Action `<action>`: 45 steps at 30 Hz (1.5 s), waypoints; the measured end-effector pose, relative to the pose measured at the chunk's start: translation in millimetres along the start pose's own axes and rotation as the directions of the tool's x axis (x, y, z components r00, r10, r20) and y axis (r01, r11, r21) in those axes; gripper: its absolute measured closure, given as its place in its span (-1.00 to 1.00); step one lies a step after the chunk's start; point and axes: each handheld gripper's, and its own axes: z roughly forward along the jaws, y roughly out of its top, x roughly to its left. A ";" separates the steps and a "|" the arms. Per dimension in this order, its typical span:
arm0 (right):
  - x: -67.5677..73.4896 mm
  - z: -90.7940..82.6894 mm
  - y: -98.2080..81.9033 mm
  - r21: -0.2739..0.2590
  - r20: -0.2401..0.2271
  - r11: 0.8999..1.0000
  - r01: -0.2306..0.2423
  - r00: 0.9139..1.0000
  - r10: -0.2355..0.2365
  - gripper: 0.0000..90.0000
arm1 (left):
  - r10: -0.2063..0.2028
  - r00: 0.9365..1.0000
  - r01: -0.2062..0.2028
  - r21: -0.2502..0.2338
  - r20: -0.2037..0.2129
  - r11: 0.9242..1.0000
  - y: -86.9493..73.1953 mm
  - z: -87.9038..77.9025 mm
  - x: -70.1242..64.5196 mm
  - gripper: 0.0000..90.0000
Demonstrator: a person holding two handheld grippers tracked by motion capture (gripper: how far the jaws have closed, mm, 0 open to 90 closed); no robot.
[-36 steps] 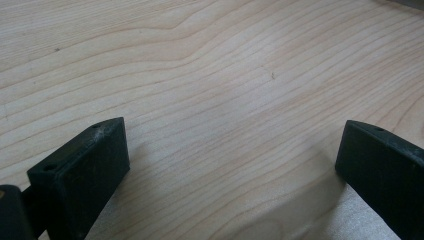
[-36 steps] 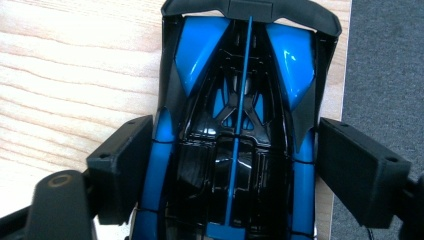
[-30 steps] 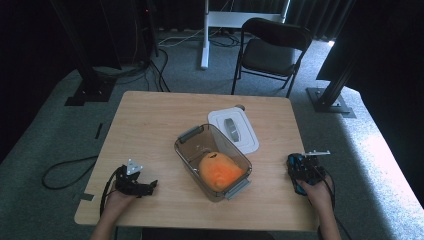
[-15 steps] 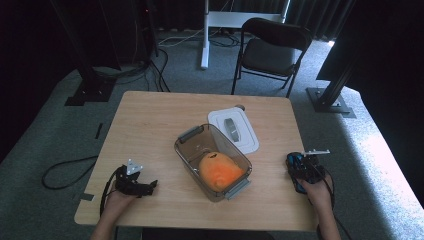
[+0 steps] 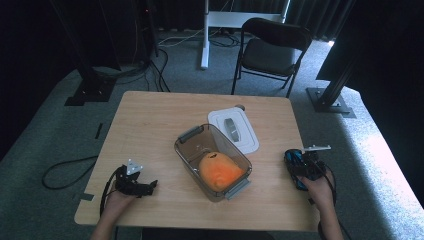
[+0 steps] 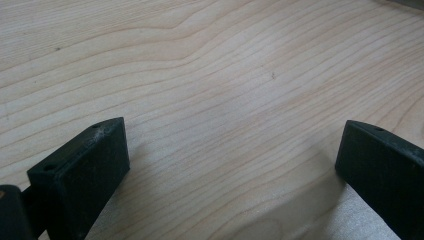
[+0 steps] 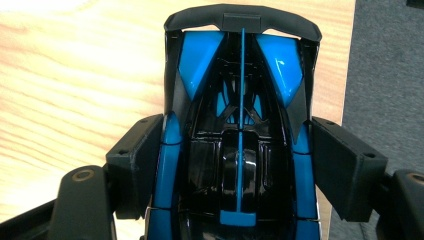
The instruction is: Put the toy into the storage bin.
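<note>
Toy car (image 7: 240, 150), blue and black, at table's (image 5: 150, 120) near right edge, pinched between right gripper's (image 7: 240, 165) jaws just closing on its flanks; left gripper (image 6: 230, 165) spread wide over bare wood, near left.

No readable text, label, brand, number or sign anywhere.

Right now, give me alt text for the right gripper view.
A blue and black toy car sits between the right gripper's two black jaws, which press its sides. It lies near the edge of the wooden table, with grey carpet beyond.
</note>
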 end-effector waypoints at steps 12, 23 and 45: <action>3.8 -28.2 16.0 -0.074 -0.051 0.997 -0.002 0.999 -0.002 -0.42 | 0.000 1.000 0.000 0.000 0.000 1.000 0.0 0.0 0.0 -0.97; 22.9 -57.8 37.1 -0.136 -0.088 0.989 0.056 0.994 -0.069 -0.42 | 0.000 1.000 0.000 0.000 0.000 1.000 0.0 0.0 0.0 -0.97; 79.2 -86.0 84.3 -0.215 -0.168 0.961 0.175 0.963 -0.213 -0.42 | 0.000 1.000 0.000 -0.001 0.000 1.000 0.0 0.1 0.0 -0.97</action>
